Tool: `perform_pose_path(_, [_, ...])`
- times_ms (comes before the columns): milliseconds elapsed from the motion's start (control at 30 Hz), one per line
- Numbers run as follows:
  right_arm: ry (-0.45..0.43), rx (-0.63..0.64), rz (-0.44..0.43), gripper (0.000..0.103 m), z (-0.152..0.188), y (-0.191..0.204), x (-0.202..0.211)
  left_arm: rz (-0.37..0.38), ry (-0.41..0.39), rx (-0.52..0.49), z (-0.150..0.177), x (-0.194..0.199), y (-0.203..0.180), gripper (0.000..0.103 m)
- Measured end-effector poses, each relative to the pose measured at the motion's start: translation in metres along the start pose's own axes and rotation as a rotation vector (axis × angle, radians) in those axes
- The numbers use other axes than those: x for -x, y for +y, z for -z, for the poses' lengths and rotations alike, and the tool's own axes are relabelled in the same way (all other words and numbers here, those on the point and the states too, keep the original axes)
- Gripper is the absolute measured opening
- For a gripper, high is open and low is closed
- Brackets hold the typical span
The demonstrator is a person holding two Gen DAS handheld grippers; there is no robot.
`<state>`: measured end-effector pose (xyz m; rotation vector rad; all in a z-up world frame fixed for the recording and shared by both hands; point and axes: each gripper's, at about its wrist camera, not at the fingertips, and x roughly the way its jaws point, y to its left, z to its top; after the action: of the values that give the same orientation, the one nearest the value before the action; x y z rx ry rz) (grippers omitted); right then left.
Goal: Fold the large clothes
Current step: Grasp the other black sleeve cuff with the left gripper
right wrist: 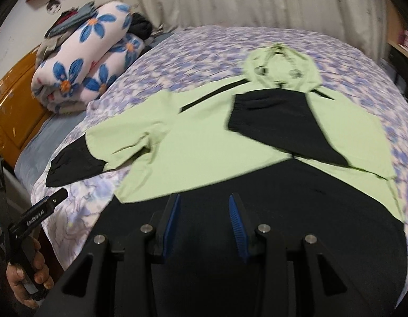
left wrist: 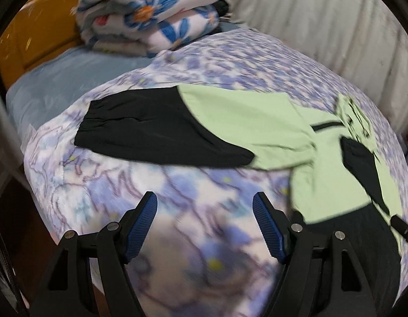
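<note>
A light green and black hooded jacket [right wrist: 204, 148] lies flat on the bed, hood [right wrist: 280, 68] at the far end. Its right sleeve [right wrist: 277, 124] is folded across the chest. Its left sleeve [left wrist: 177, 129] stretches out to the left, also seen in the right wrist view [right wrist: 93, 153]. My left gripper [left wrist: 205, 227] is open and empty over the bedspread, just short of that sleeve. My right gripper [right wrist: 205, 224] is open and empty above the jacket's black hem [right wrist: 256, 198]. The left gripper [right wrist: 45, 206] shows at the right wrist view's left edge.
The bed has a purple floral bedspread [right wrist: 209, 42]. A rolled blanket with blue flowers [right wrist: 90, 60] lies at the head by an orange headboard [right wrist: 11, 97]. A white curtain [right wrist: 243, 0] hangs behind the bed. The bed's left edge [left wrist: 32, 185] drops off.
</note>
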<state>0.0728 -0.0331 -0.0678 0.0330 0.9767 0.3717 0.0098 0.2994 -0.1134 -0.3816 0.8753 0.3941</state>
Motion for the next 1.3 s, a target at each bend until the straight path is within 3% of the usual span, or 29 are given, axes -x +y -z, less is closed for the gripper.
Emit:
perform_pose_path(233, [0.007,0.056,-0.062,0.038,-0.024,0.049,-0.033,-0.004,-0.007,0.076,-0.021,-0.017,0.031,0.073])
perform_pose_path(533, [0.001,0.094,-0.099,0.038,-0.043,0.083,-0.064,0.007,0.015,0.157,-0.035,-0.047,0.057,0.073])
perform_pose_path(1000, [0.094,0.102,-0.134,0.038,-0.036,0.097,-0.110,0.033,0.088,0.284,-0.035,-0.095,0.083,0.074])
perform_pose_path(1133, [0.108,0.106,-0.136,0.038,-0.034,0.099,-0.114,0.072,0.074,0.324,-0.039,-0.101,0.090,0.081])
perform_pose_path(1300, [0.130,0.104,-0.144,0.038,-0.032,0.100,-0.118,0.056,0.061,0.371,-0.048,-0.114,0.099,0.081])
